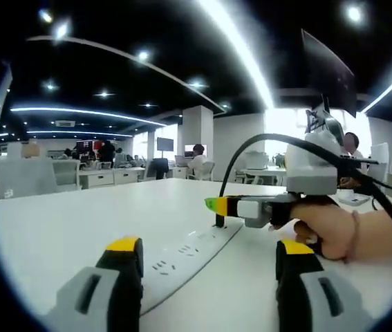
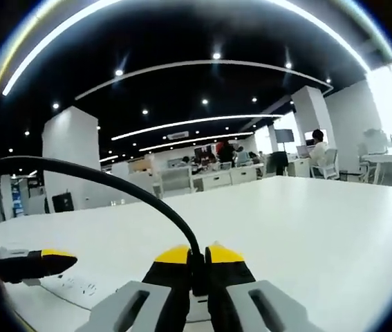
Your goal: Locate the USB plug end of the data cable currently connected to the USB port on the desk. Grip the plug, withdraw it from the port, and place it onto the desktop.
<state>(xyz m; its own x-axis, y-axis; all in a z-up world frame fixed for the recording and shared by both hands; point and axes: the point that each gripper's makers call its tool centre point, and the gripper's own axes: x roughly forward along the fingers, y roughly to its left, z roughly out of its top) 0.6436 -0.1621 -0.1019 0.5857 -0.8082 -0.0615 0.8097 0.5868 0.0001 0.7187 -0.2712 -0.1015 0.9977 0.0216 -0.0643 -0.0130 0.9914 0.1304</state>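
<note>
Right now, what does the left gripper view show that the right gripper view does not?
Left gripper view: a hand holding the right claw, seen side-on over the white power strip and its socket holes. Right gripper view: that claw's jaws up close, shut on the plug, with the left claw at the left edge. Shared: the black cable, the power strip, the white desk.

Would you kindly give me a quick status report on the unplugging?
Right gripper shut on cable plug, at the power strip. Left gripper open, hovering over the strip. Whether the plug is out: cannot tell.
</note>
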